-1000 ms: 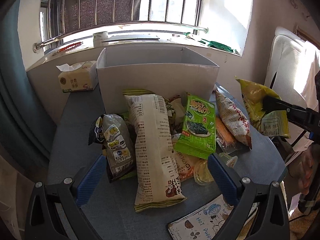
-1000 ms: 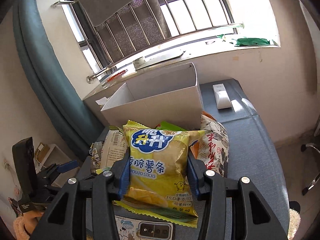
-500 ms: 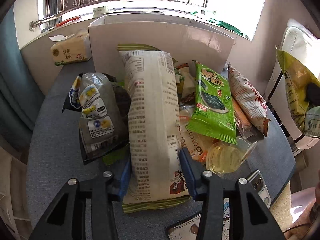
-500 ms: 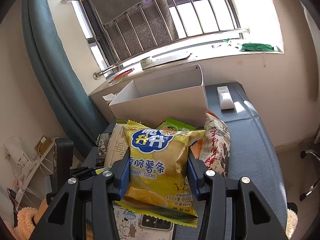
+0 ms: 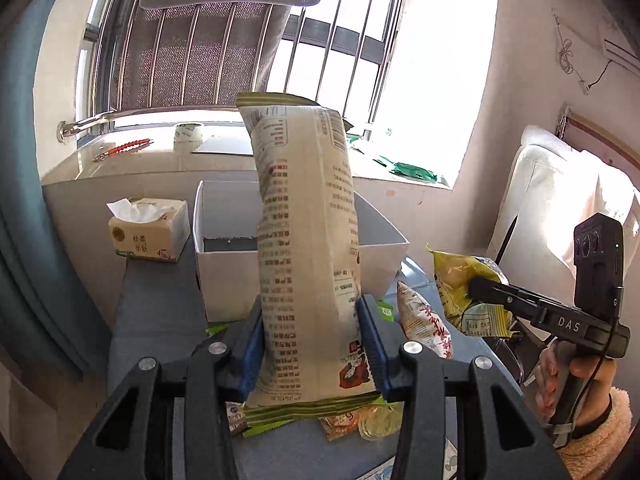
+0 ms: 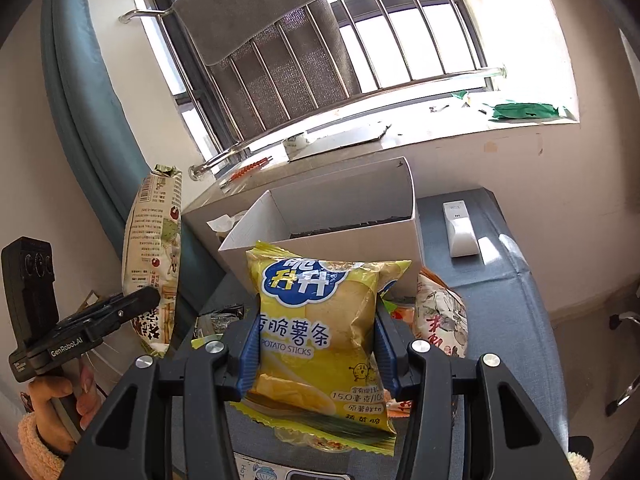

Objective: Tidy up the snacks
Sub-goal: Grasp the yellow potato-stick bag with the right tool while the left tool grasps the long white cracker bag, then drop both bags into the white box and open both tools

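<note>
Two light, crinkly snack bags held aloft near the white box (image 5: 224, 268): tall cream packet (image 5: 308, 248) in left tongs (image 5: 312, 354), yellow potato-stick bag (image 6: 320, 320) in right tongs (image 6: 316, 354), both clamped low across soft, crushable middles.

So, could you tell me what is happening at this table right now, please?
A person is sorting snacks with handheld tongs. The left tongs are shut on a long cream snack bag, held upright in the air in front of the white box. The right tongs are shut on a yellow potato sticks bag, also lifted. Neither bag is in the box yet, and more snacks lie on the grey table.
</note>
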